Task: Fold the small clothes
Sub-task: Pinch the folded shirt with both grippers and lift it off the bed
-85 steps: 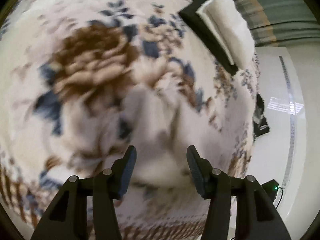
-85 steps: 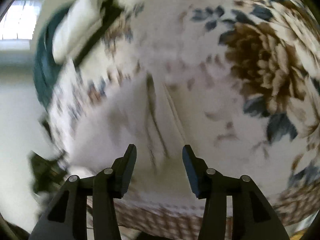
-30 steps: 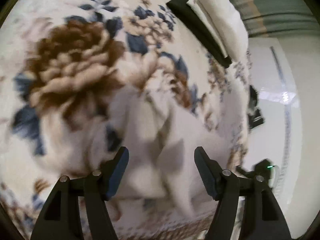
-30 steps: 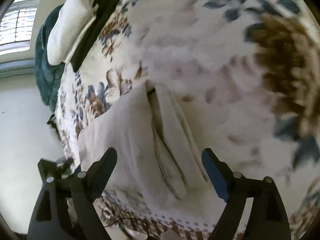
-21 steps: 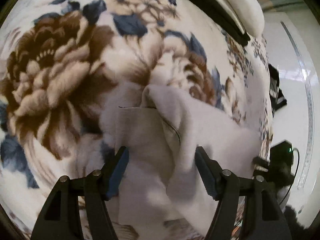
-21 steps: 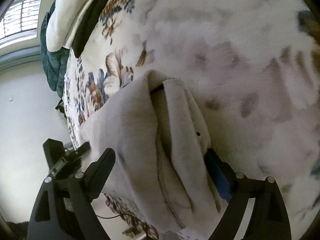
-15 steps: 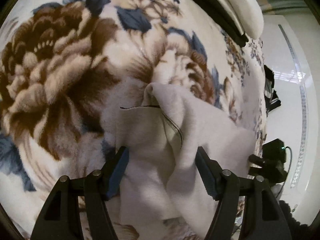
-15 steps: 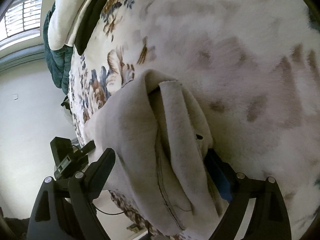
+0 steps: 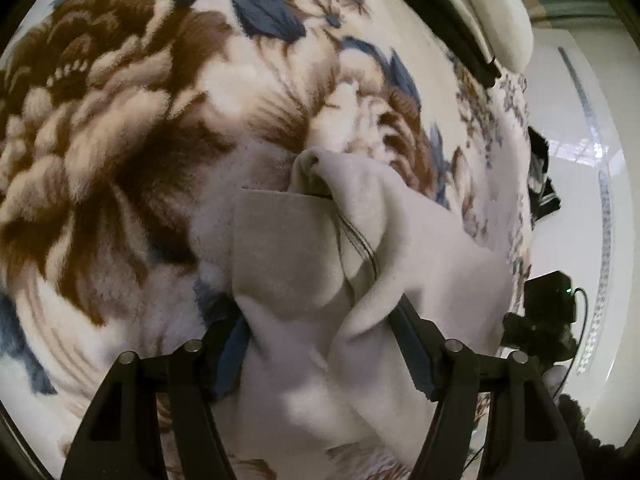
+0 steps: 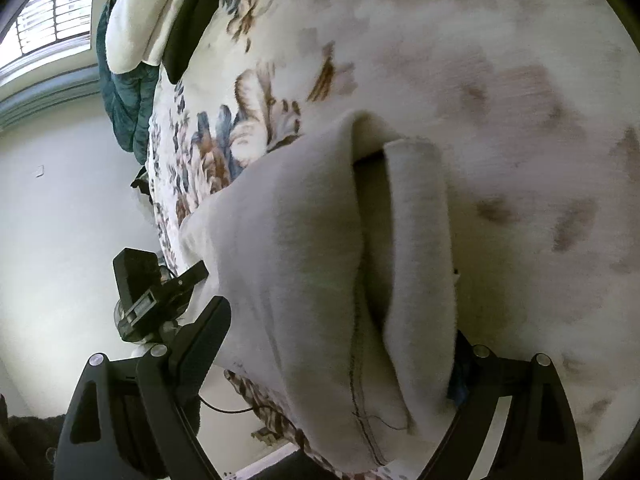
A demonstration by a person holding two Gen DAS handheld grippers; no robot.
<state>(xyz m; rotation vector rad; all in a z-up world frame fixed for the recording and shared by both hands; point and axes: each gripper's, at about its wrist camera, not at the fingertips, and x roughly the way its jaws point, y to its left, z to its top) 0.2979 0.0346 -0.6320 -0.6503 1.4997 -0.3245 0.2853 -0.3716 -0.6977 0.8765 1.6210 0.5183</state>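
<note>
Left wrist view: mostly filled by a floral fleece blanket, brown and blue flowers on cream, spread as the work surface. Lying on it, towards the near edge: a pale grey fleece garment, rumpled, with one flap turned over and a dark stitched seam showing in the fold. Same garment in the right wrist view, partly hanging over the blanket's edge, with a loose thread at the hem. Far behind, a white folded stack on something dark, and a teal quilt beside it.

Compared with about three seconds ago: jaws spread clearly wider on both tools, blur gone, and cloth much closer to each camera. Left gripper now parted wide, straddling a raised ridge of the garment, cloth lying over the inner faces of the fingers but not pinched. Right gripper likewise spread wide, the folded flap sitting between its fingers, nothing clamped.

Judged from this: approach finished, grasp not yet made. Probably next, closing both on the cloth, then lifting to flatten before any fold. Worth watching: thick doubled layers, so possible to catch only the top one and drag the rest crooked.
</note>
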